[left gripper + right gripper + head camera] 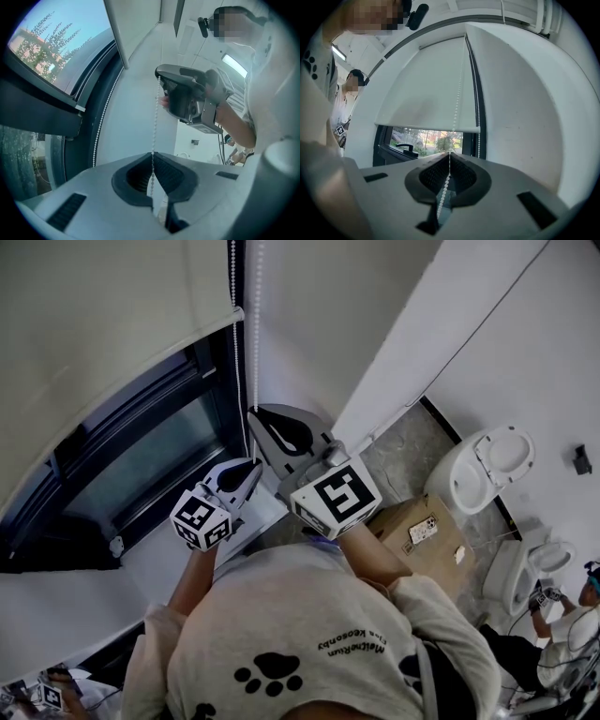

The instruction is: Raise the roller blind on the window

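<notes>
**Head view.** Roller blind [103, 324]: upper left, its bottom rail partway down the window [141, 465], dark glass showing beneath. Bead chain [255, 324]: hangs just right of the blind, against the white wall [309, 324]. Right claw [254, 415]: tips at the chain. Left claw [253, 467]: just below the right one. Cardboard box [422, 531] and toilet [487, 465]: on the floor, lower right.

**Left gripper view.** Left claw [152, 155]: pinched narrow on the bead chain [154, 117], which runs up to the right claw's body [187, 98] above. A second strand [98, 126] lies beside the window frame.

**Right gripper view.** Right claw [449, 154]: closed narrow on the bead chain [457, 103]. Roller blind [426, 89]: covers most of the window, a strip of glass [426, 138] open under its rail.
</notes>
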A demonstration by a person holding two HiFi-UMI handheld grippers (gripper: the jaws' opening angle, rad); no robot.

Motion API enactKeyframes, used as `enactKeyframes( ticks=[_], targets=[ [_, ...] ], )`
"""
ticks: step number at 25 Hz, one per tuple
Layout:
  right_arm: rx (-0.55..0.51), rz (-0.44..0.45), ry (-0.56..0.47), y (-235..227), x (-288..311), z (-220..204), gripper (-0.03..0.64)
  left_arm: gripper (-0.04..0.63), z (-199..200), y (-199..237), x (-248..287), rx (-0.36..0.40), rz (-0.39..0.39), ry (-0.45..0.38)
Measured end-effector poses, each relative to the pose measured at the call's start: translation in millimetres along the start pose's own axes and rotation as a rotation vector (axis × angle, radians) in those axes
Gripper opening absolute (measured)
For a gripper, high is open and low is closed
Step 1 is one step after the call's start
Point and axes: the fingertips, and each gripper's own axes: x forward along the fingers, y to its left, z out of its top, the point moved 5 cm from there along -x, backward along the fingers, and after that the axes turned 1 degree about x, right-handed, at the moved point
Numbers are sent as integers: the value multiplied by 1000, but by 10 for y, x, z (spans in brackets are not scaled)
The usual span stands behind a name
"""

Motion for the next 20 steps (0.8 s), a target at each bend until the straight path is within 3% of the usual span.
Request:
enactKeyframes(
  ticks=[20],
  targets=[
    [39, -8, 45, 93, -59, -388, 11, 16, -378, -27, -47, -3, 1, 68]
  ],
)
